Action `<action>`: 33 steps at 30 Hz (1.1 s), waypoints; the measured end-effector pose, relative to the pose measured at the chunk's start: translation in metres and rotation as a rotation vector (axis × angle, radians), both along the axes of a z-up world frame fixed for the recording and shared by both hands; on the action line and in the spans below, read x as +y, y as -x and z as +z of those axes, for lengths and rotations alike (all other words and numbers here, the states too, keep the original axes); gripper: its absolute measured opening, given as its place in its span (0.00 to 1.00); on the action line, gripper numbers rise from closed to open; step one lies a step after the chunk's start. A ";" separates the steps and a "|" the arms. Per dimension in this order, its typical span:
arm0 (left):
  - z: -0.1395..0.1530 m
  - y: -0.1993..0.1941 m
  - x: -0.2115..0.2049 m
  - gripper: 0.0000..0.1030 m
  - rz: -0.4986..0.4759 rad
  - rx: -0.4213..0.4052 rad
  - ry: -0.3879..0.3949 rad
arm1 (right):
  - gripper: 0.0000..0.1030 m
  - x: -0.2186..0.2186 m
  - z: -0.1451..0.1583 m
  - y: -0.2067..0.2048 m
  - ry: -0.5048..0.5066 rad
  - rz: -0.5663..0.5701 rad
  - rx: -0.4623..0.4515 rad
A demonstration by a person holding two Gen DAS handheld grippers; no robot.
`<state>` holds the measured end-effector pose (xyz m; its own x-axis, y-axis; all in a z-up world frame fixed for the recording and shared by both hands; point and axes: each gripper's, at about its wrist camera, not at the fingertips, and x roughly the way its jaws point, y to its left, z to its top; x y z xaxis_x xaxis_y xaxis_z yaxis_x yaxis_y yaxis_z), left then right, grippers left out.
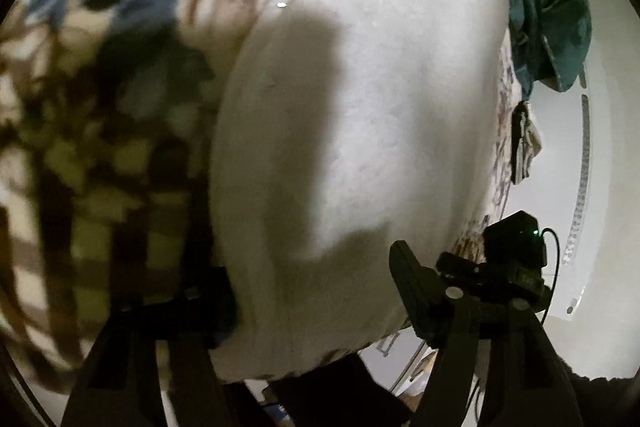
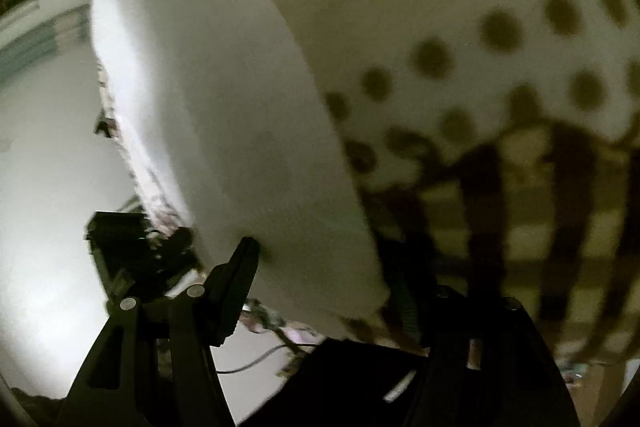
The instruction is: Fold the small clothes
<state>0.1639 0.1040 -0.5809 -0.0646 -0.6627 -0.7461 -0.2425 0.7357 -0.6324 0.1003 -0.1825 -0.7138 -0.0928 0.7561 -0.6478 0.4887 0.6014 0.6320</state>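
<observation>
A white fleece garment (image 1: 360, 107) with a patterned outer side fills the left wrist view, its pale inner face toward the camera. My left gripper (image 1: 316, 291) has its jaws on either side of the cloth's lower edge; the left finger is partly hidden behind the cloth. In the right wrist view the same white cloth (image 2: 224, 131) hangs between the fingers of my right gripper (image 2: 332, 275), whose left fingertip (image 2: 246, 255) presses into it. Whether either gripper pinches the cloth tight is not clear. The other gripper (image 2: 132, 251) shows at the lower left of the right wrist view.
A patterned blanket with brown dots, leaves and checks (image 1: 100, 131) lies under the garment, also in the right wrist view (image 2: 500, 99). A teal garment (image 1: 548, 7) lies at the upper right. A white surface (image 1: 600, 227) with a printed ruler strip (image 1: 580, 187) lies to the right.
</observation>
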 end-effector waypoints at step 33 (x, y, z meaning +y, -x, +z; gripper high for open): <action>0.129 -0.222 -0.020 0.09 0.228 -0.374 0.098 | 0.16 -0.016 0.193 -0.242 0.110 -0.093 -0.482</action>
<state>0.3858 0.0840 -0.4517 0.3534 -0.6972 -0.6238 -0.1329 0.6226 -0.7712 0.3428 -0.1983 -0.5204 0.3010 0.6717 -0.6769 0.2118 0.6450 0.7343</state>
